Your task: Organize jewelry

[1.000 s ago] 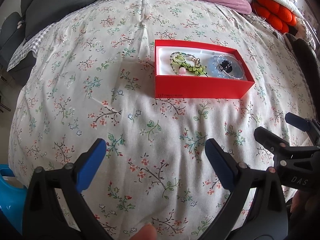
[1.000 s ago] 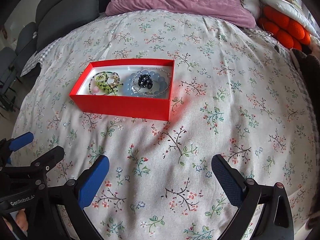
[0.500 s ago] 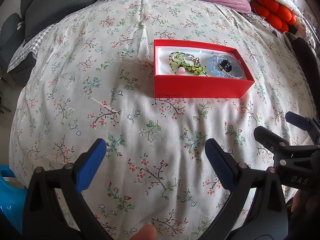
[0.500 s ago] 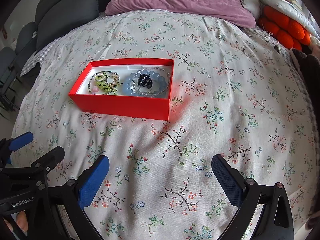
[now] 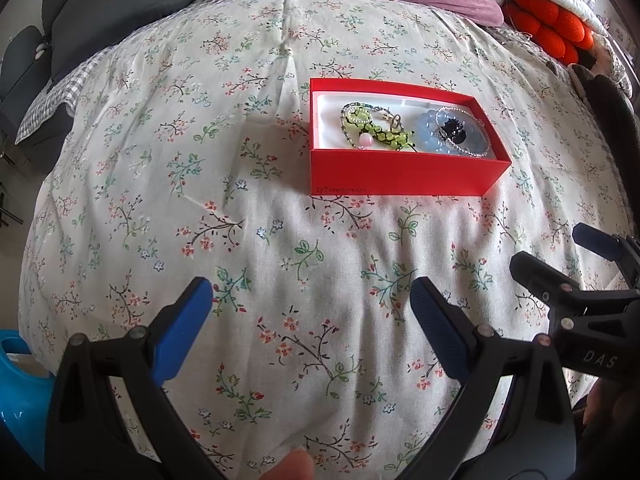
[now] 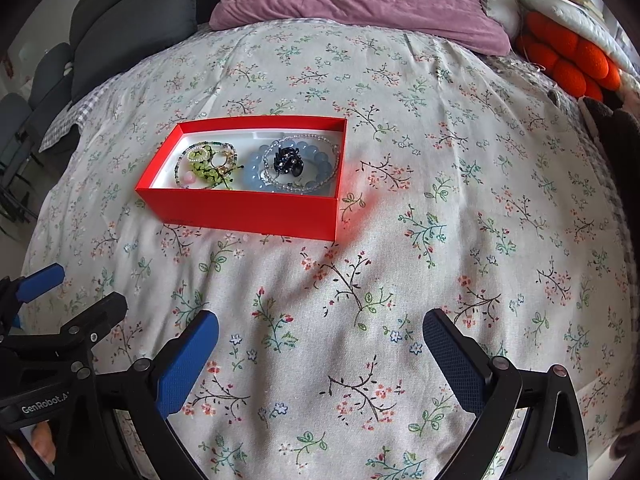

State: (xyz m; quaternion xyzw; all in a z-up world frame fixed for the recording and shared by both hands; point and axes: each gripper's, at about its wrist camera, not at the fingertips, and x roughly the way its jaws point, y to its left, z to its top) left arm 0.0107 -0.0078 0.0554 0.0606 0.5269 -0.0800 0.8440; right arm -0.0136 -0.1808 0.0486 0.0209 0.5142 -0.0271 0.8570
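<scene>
Left gripper [image 5: 310, 300] spread wide and empty, right gripper [image 6: 320, 334] likewise, both over floral bedspread [image 6: 440, 200], red box [image 6: 244, 210] ahead holding beaded bracelets [image 6: 296, 164]

Red box [image 5: 400, 176] open, flat on the bed, white inside. Left half: green bead bracelet [image 5: 374, 130] with pink bead. Right half: pale blue bracelet [image 5: 430, 138] ringing a black piece [image 5: 454, 128]
</scene>
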